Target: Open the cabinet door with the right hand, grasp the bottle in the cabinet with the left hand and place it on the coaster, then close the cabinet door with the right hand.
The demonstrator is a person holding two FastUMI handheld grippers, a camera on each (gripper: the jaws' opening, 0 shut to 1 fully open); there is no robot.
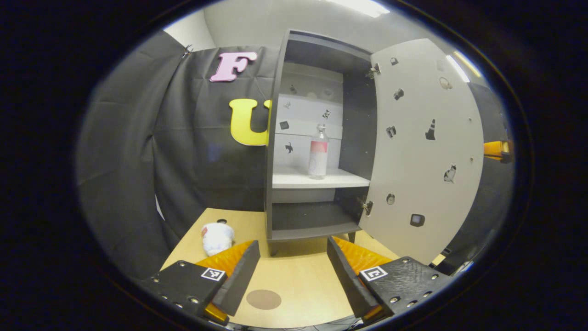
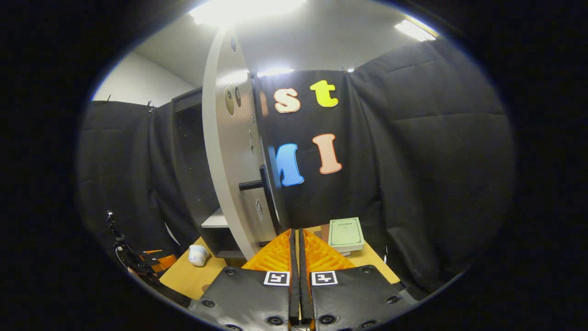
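Observation:
The dark cabinet (image 1: 274,138) stands open, its pale door (image 1: 427,151) swung out to the right. On its white shelf (image 1: 317,178) a clear bottle (image 1: 318,151) with a pink-and-white label stands upright. A round brown coaster (image 1: 263,299) lies on the wooden table (image 1: 298,276), close in front of my left gripper (image 1: 294,271), which is open, holds nothing and sits well short of the cabinet. In the right gripper view the door (image 2: 227,151) is seen edge-on with its dark handle (image 2: 257,185). My right gripper (image 2: 295,233) is shut on nothing, below and short of that handle.
A white soft toy (image 1: 217,237) lies on the table left of the cabinet. A green book (image 2: 345,234) rests on the table's right side behind the door. An orange part of the right gripper (image 1: 498,149) shows past the door's edge. Black cloth walls the booth.

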